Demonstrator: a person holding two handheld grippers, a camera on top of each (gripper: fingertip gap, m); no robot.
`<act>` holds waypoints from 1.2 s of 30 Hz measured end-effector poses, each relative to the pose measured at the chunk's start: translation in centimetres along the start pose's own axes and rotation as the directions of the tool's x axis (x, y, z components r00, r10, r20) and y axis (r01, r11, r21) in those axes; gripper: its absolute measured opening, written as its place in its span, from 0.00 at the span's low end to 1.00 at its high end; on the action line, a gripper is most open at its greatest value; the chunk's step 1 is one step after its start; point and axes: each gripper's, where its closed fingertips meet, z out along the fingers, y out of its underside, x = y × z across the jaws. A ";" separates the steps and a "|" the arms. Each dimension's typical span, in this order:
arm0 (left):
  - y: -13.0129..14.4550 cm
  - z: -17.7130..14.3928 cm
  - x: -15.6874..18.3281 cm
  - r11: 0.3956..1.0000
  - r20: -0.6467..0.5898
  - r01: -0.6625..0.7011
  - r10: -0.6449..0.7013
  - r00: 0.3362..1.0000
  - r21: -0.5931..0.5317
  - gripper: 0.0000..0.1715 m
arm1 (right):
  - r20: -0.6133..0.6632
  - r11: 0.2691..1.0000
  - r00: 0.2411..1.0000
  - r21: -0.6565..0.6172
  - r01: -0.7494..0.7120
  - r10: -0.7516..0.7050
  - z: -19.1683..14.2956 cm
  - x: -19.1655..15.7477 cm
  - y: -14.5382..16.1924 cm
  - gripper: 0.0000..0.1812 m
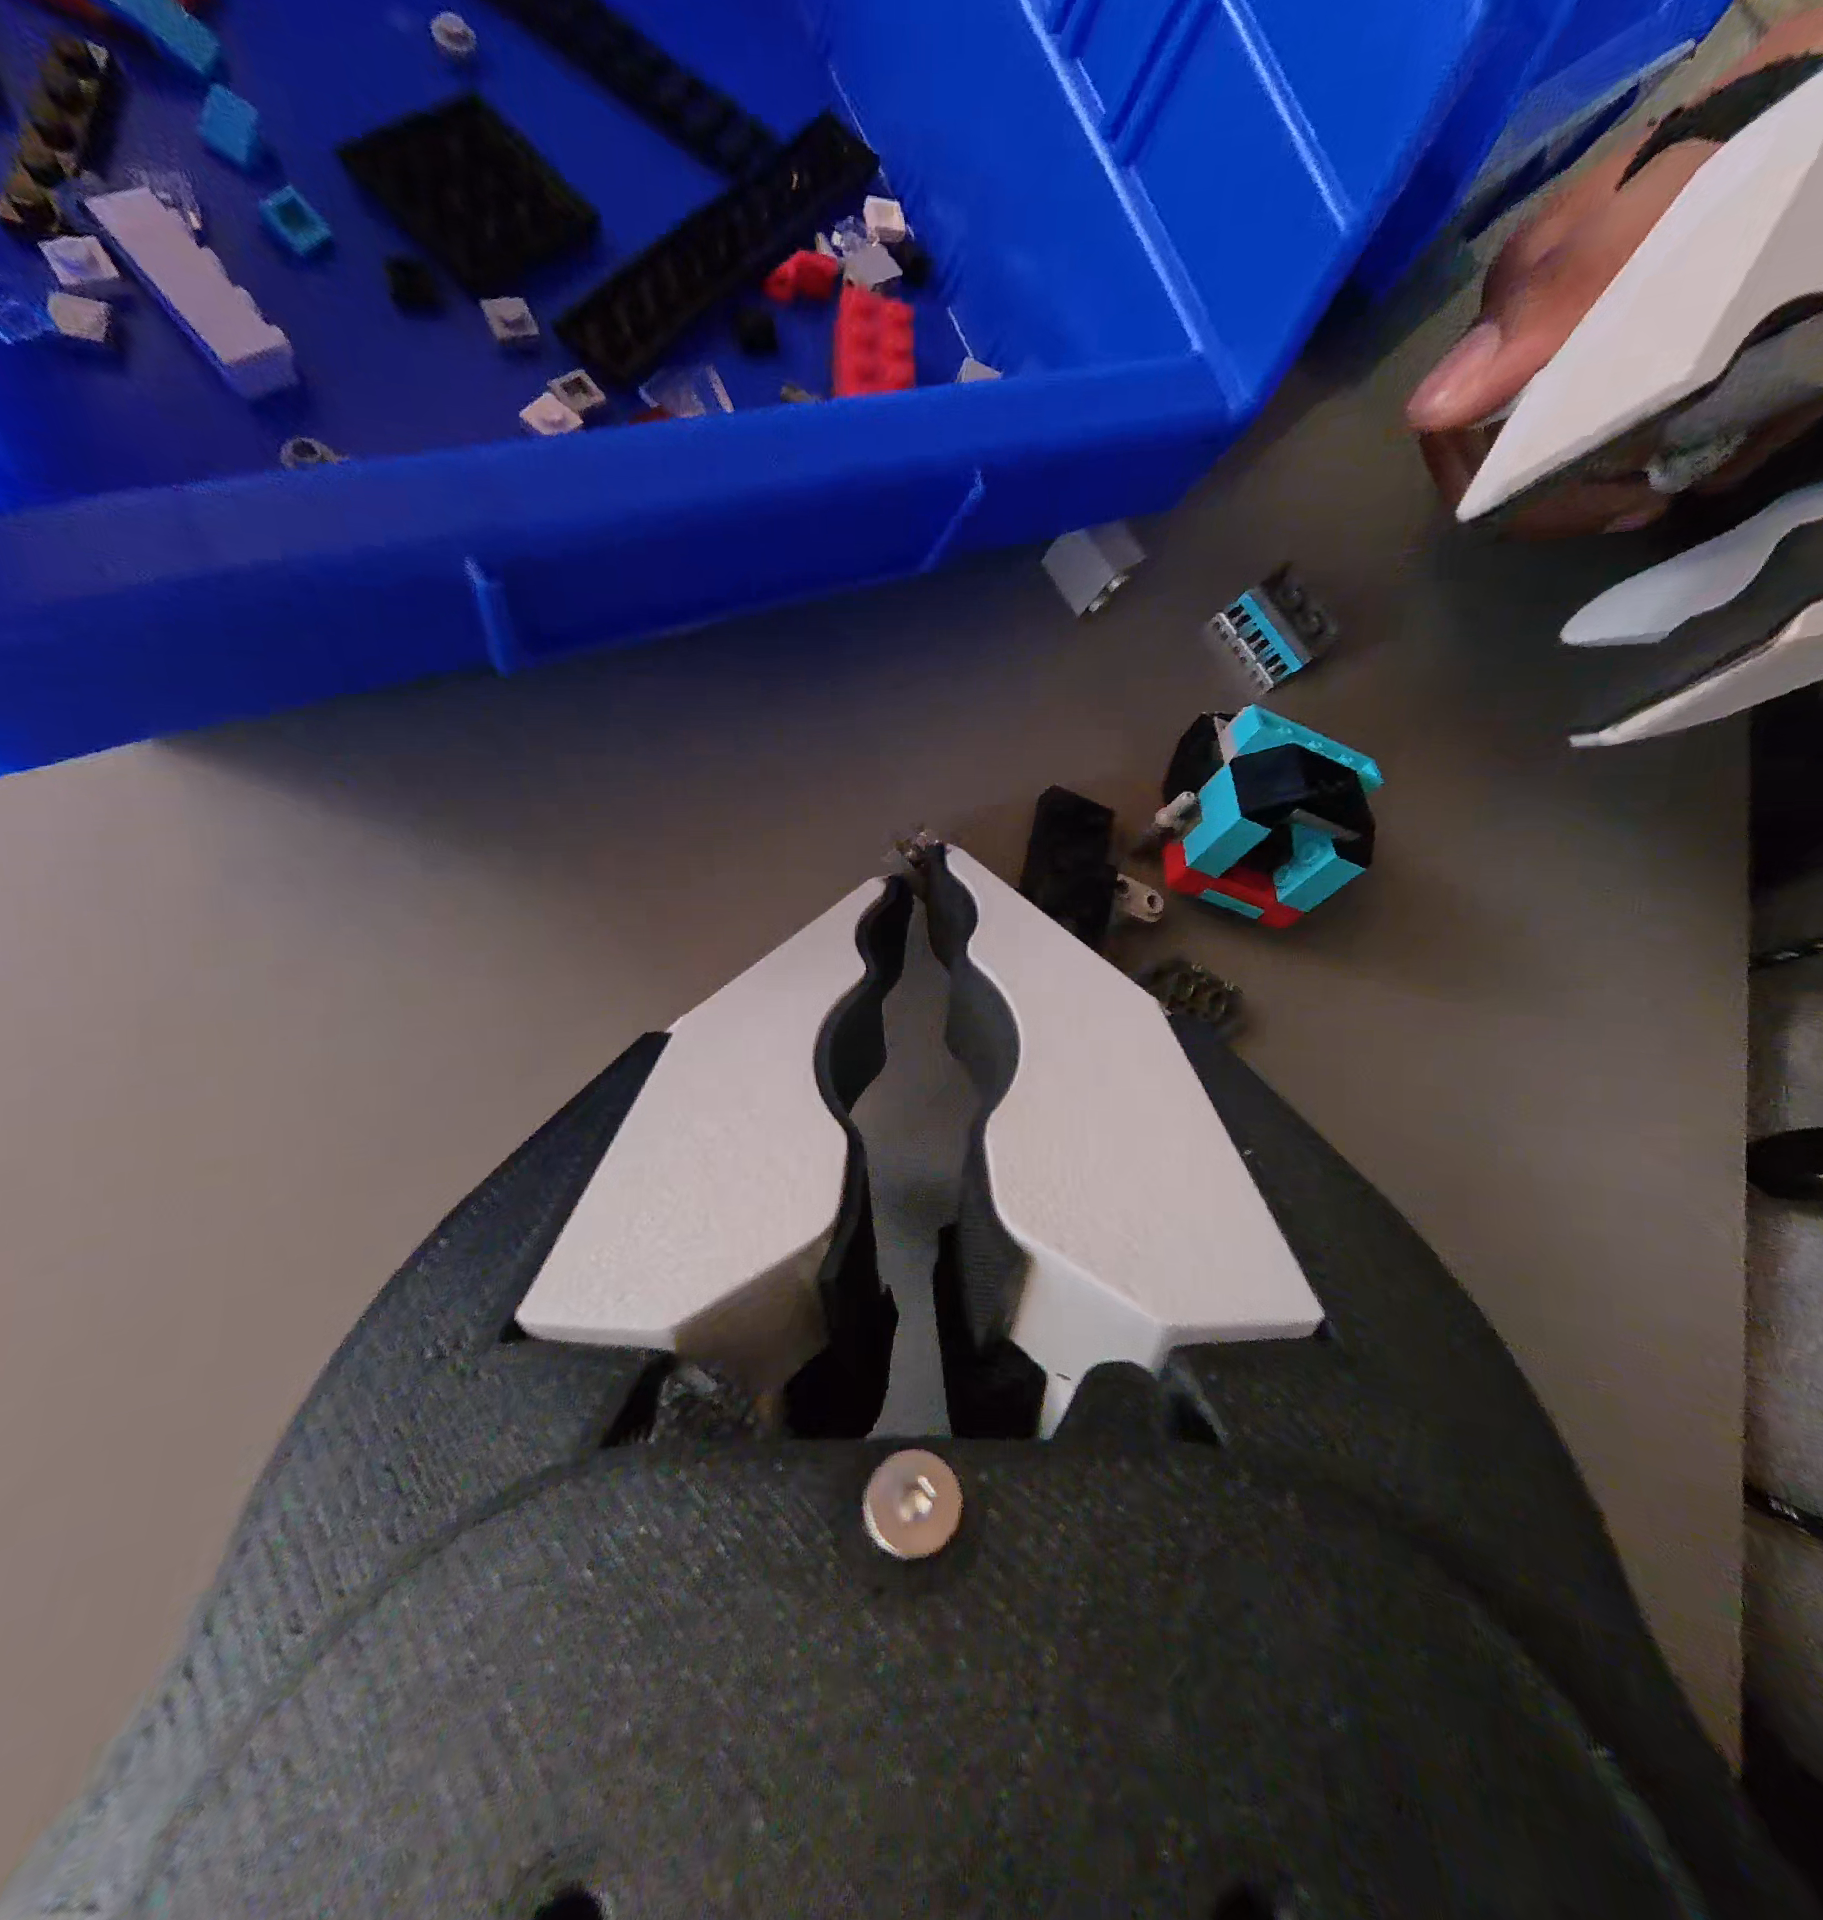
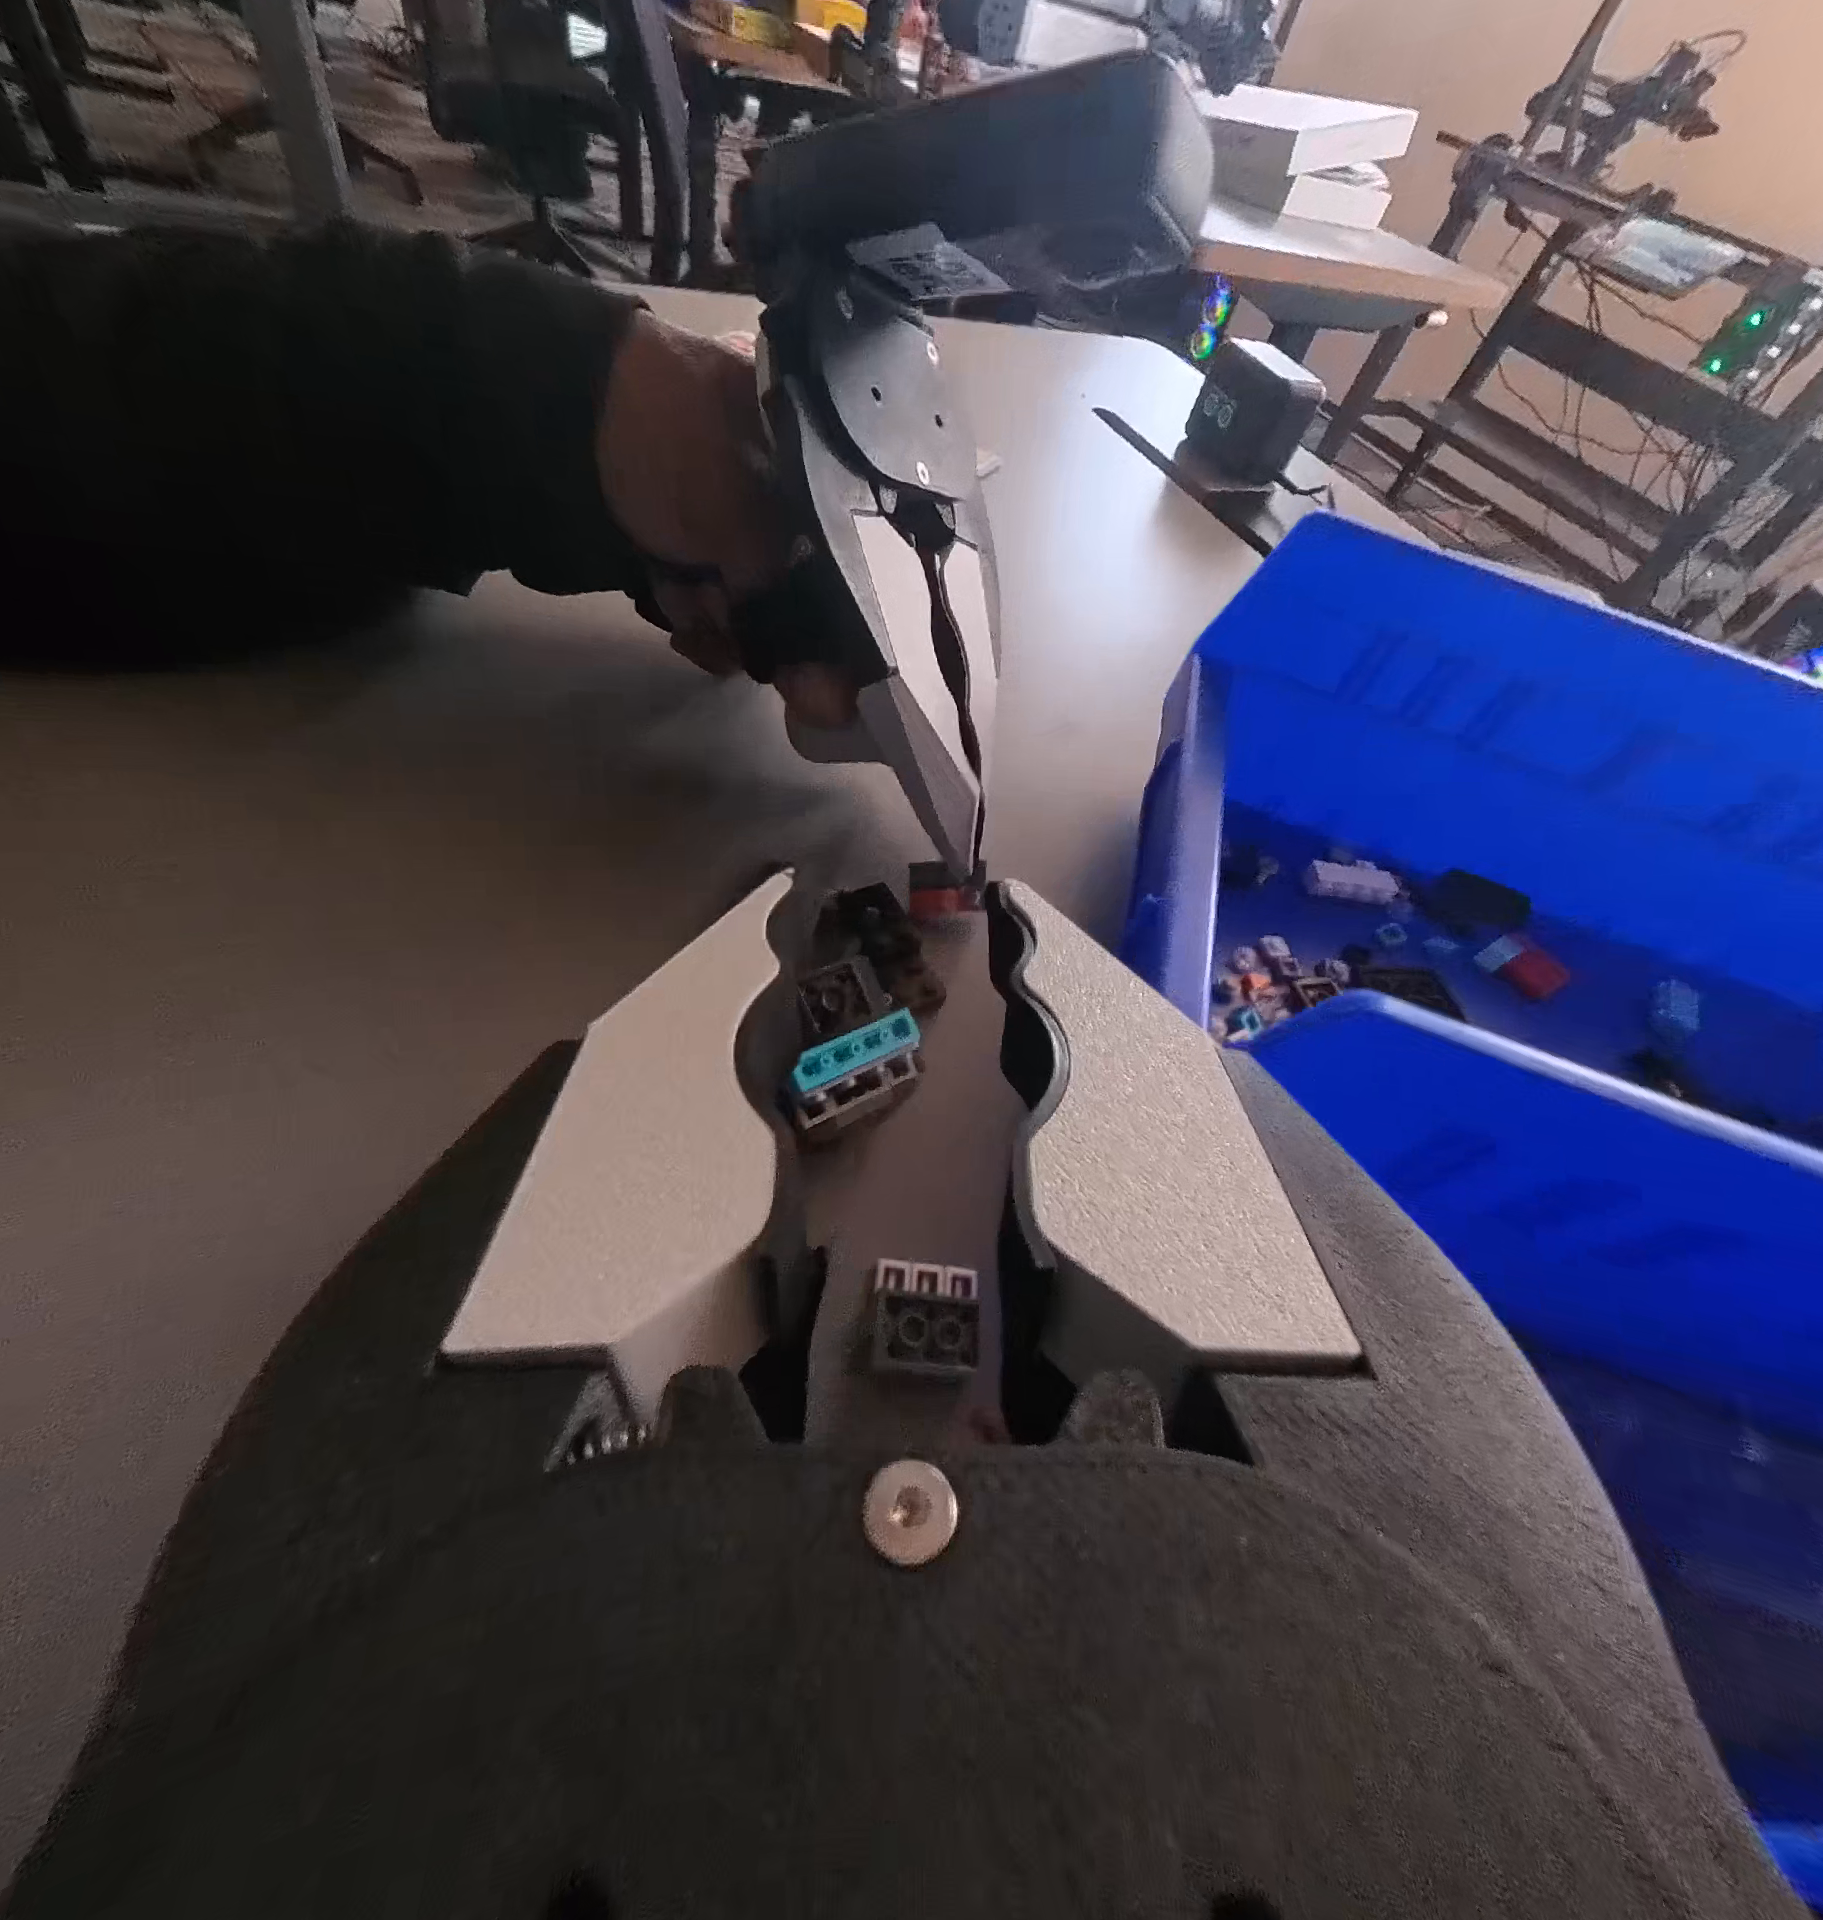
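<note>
While left gripper (image 1: 917, 868) pinches — right gripper (image 2: 891, 899) gapes.

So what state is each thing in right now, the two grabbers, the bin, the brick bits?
Left gripper: shut on a tiny piece, tips at the table.
Right gripper: open, holding nothing, above loose bricks.
Blue bin: open-topped, loose bricks scattered inside.
Small model: partly built, lying tilted on the table.
Teal-and-grey brick: stacked together, lying on its side.
Grey brick: loose on the table, between the right fingers.
</note>
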 end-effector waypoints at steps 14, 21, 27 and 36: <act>-2.1 -1.3 0.0 0.993 0.025 -0.043 0.041 0.999 0.107 0.15 | -0.069 0.990 0.991 -0.071 -0.120 0.115 -2.1 0.1 3.3 0.20; -2.8 -1.6 5.3 0.961 -0.127 -0.232 0.251 0.959 0.150 0.23 | -0.098 0.977 0.979 -0.103 -0.187 0.177 -3.3 0.2 4.3 0.20; -1.6 0.2 7.9 0.943 -0.179 -0.322 0.332 0.926 0.084 0.29 | -0.166 0.948 0.958 -0.180 -0.262 0.234 -4.6 0.6 6.1 0.20; -0.8 2.0 8.6 0.921 -0.138 -0.388 0.386 0.912 0.011 0.30 | -0.197 0.892 0.954 -0.350 -0.285 0.228 -4.4 0.6 8.8 0.22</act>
